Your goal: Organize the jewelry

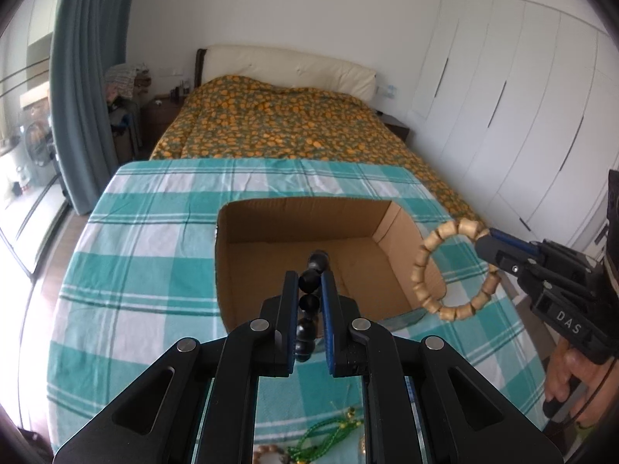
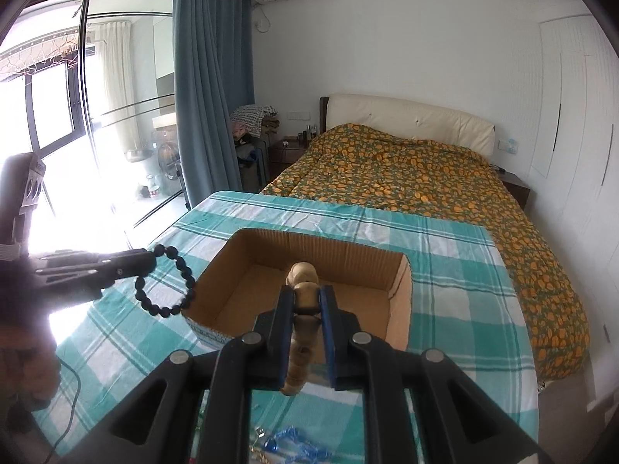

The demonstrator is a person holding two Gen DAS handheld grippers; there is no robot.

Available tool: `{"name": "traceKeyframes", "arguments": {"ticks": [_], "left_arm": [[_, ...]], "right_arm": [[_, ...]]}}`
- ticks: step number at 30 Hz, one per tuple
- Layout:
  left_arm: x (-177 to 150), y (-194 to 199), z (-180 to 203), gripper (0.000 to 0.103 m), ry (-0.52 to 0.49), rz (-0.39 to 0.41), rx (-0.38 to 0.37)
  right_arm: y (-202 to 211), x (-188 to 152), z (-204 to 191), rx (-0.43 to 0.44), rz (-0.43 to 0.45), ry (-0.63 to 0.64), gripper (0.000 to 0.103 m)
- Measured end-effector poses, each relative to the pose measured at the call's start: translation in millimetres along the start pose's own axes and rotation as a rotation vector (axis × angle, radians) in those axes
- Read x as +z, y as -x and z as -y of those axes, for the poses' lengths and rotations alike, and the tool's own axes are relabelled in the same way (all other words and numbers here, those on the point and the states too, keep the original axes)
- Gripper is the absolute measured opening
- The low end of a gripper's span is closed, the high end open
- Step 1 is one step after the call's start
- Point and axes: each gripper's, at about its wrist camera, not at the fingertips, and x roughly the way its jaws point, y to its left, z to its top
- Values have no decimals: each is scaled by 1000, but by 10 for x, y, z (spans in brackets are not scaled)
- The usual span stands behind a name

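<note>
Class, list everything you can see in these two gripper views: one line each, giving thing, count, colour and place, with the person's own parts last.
cardboard box: one, brown, open and empty, on the table.
tablecloth: one, teal and white check, covering the table.
black bead bracelet: one, black, held in the air left of the box.
wooden bead bracelet: one, tan, held in the air right of the box.
green bead strand: one, green, on the cloth at the near edge.
blue beads: one cluster, blue, on the near cloth.
bed: one, orange-and-green cover, behind the table.
curtain: one, blue-grey, by the window.
wardrobe: one, white, on the right.
left gripper: one, black, shut on the black bracelet.
right gripper: one, black, shut on the wooden bracelet.
hand: one, on the right gripper's handle.
</note>
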Motion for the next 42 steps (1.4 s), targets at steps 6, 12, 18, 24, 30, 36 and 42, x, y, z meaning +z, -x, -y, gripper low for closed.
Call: {"name": "traceKeyframes", "arguments": {"ticks": [6,12,18,24,30,36,42], "left_arm": [[-102,-667,142,16,-60,-85,52],[-403,-582,136,93,-66,-35,186],[-844,62,-10,99,-22,40,201],[-1409,682,-285,100,20,42,224],[-1947,1071,-508,101,55,4,281],[-2393,975,-569,102,85,-43,305],[-2549,768,-549,102,96,-73,297]], "right_arm": [[-679,-68,103,-16,-58,-10,26],[-447,-336,261,-78,-24,-53,60],[73,-803,183,-140,-24,1,69],[660,-1527,99,-200,-50,-2,71],[1039,-2217,139,-250,-117,-93,71],[1031,-2694,175,-313,-177,-134,71],[869,-2911,255,-326,-225,-182,71]]}}
